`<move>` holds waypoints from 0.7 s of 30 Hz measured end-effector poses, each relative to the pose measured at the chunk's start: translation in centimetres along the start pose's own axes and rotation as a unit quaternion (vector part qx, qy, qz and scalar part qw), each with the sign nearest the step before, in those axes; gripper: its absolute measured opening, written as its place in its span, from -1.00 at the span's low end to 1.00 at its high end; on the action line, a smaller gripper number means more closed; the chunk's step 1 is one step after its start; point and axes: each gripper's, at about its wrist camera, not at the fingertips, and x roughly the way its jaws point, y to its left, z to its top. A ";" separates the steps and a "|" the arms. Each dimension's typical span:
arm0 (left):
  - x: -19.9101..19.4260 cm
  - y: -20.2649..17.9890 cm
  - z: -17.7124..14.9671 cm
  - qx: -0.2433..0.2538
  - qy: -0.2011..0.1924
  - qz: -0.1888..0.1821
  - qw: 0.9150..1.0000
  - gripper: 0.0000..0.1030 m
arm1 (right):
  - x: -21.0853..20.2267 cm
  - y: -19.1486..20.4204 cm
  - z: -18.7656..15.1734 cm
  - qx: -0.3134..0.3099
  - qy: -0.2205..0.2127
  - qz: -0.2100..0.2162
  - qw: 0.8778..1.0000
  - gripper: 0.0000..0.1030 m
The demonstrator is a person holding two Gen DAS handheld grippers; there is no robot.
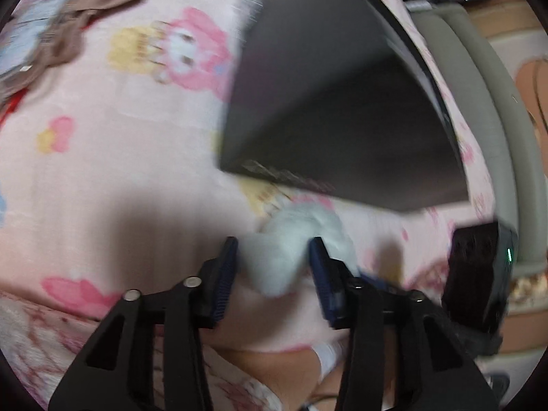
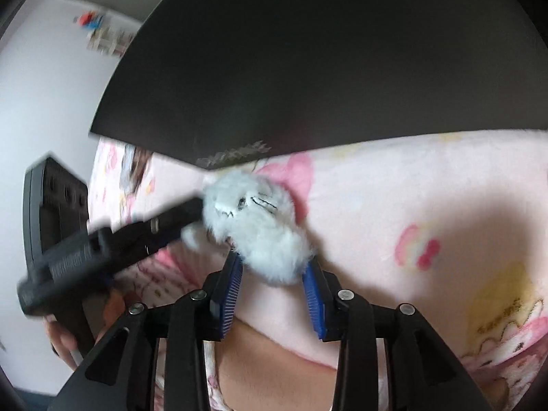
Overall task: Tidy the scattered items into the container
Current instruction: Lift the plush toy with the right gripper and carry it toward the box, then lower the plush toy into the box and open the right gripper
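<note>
Gripping the plush toy [image 2: 253, 219] with both tools, so probably mid pick-up. Toy low on the pink cartoon blanket [image 2: 411, 188], just in front of the black container [image 2: 308, 51]'s near bottom edge, not yet inside. Right gripper [image 2: 272, 270] pinching the toy's lower end, fur bulging over both blue pads. Left gripper [image 1: 277, 253] likewise closed on the fluff, fur filling the gap between its pads, though blurred.

Next, probably: lifting clear of the blanket, rising above the container's wall, then letting go inside. Rim hard to make out from here, only a dark wall looming close ahead, so little room forward. Open blanket to the left in the left wrist view, as far as the brown garment [image 1: 68, 17] lying well apart. Some risk of brushing the wall on a low lift.
</note>
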 end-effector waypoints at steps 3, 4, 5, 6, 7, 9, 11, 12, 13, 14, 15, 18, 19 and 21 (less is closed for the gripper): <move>0.1 -0.4 -0.8 0.011 0.002 -0.002 1.000 -0.18 | -1.8 -0.2 0.4 0.001 -0.045 -0.017 0.999 -0.39; 0.2 -0.3 -0.7 0.007 0.000 0.002 1.000 -0.08 | -2.1 -0.3 0.5 0.002 -0.053 -0.018 0.998 -0.39; 0.3 -0.3 -0.6 0.001 0.001 0.004 1.000 -0.02 | -1.9 -0.5 0.6 0.002 -0.047 -0.013 0.999 -0.39; 0.5 0.0 -0.4 -0.008 0.004 0.004 1.000 0.06 | -1.5 -0.7 0.6 0.004 -0.037 -0.008 0.999 -0.39; 0.6 0.3 -0.3 -0.013 0.008 0.002 1.000 0.08 | -1.1 -0.9 0.7 0.011 -0.023 -0.002 1.000 -0.39; 0.9 0.4 -0.1 -0.009 0.011 0.010 1.000 0.04 | 0.1 -1.0 0.7 0.020 -0.014 0.015 1.000 -0.36; 0.7 -0.4 0.1 0.007 0.009 0.022 1.000 -0.06 | 0.5 -0.6 1.0 0.013 -0.013 0.032 0.999 -0.36; 0.4 -0.8 0.0 0.016 0.005 0.024 1.000 -0.11 | 0.6 -0.3 1.1 0.009 -0.005 0.041 0.999 -0.37; 0.4 -1.3 0.0 0.019 -0.002 0.024 1.000 -0.15 | -0.4 -0.5 1.1 0.003 -0.003 0.042 0.999 -0.38; 0.0 -1.5 -0.1 0.023 -0.006 0.020 1.000 -0.17 | -0.9 0.1 1.0 -0.010 -0.010 0.036 0.999 -0.40; -0.4 -2.0 0.0 0.026 -0.012 0.013 0.999 -0.21 | -1.6 0.3 0.9 -0.020 -0.015 0.029 0.999 -0.42; -2.2 -3.1 -0.2 0.037 -0.031 -0.010 0.999 -0.25 | -4.3 2.0 0.7 -0.051 -0.033 0.007 0.998 -0.45; -2.9 -3.7 -0.3 0.043 -0.038 -0.016 0.998 -0.26 | -5.9 2.0 0.7 -0.062 -0.044 0.002 0.997 -0.45; -4.2 -5.4 -0.2 0.060 -0.055 -0.020 0.996 -0.26 | -8.4 3.0 0.7 -0.087 -0.066 -0.008 0.994 -0.45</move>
